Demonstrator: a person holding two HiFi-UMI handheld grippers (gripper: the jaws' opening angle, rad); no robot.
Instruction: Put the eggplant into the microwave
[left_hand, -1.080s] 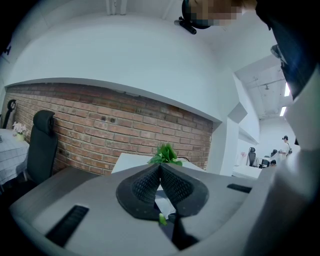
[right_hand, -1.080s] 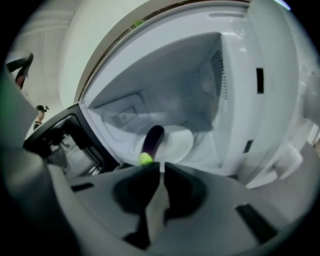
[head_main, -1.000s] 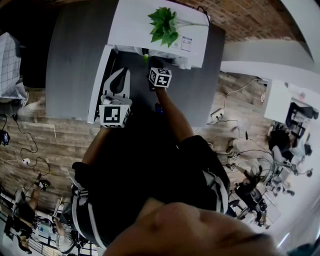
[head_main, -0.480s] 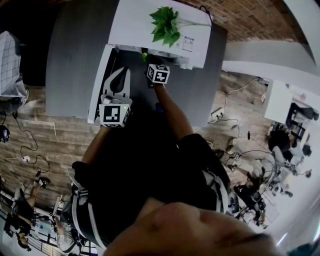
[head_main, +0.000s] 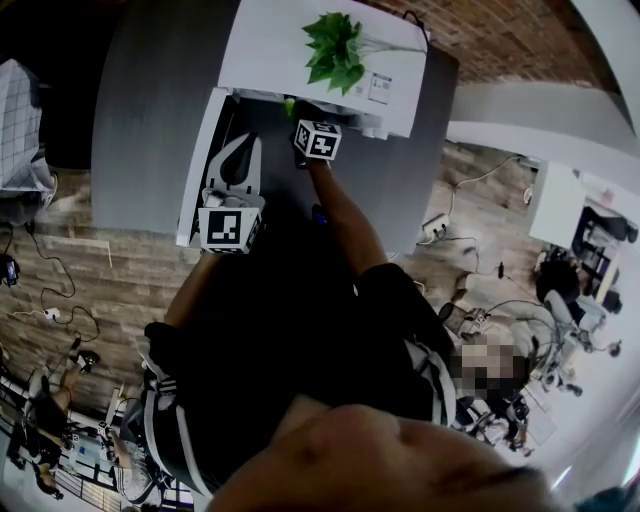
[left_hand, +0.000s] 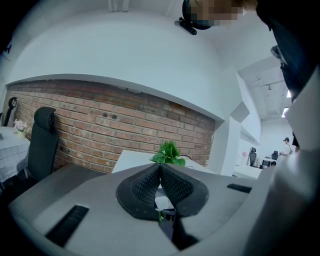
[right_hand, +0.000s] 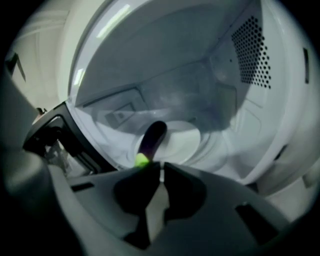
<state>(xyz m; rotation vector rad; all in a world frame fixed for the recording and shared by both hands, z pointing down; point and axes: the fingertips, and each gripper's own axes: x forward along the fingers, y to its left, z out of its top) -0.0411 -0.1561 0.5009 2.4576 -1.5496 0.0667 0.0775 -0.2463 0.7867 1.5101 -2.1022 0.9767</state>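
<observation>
Right gripper (right_hand: 160, 166) has carried the eggplant (right_hand: 152, 136) deeper into the microwave (right_hand: 240, 115), pinching its stem. Releasing looks next; left gripper (left_hand: 160, 167) sits closed, empty.

The left gripper (left_hand: 160, 166) is held nearly level, its two dark ribbed pads (left_hand: 144, 187) closed tip to tip with nothing caught between them. Its broad grey body fills the lower part of the view. Just past the tips a leafy green plant (left_hand: 169, 152) stands on a flat white top (left_hand: 132, 159). Behind it runs a red brick wall (left_hand: 100, 122) under a pale ceiling. A black office chair (left_hand: 42, 142) stands at the left, near the wall, and a white column (left_hand: 227, 150) rises at the right. Through the slit under the pads shows a small green speck (left_hand: 160, 216); what it belongs to can't be made out.
</observation>
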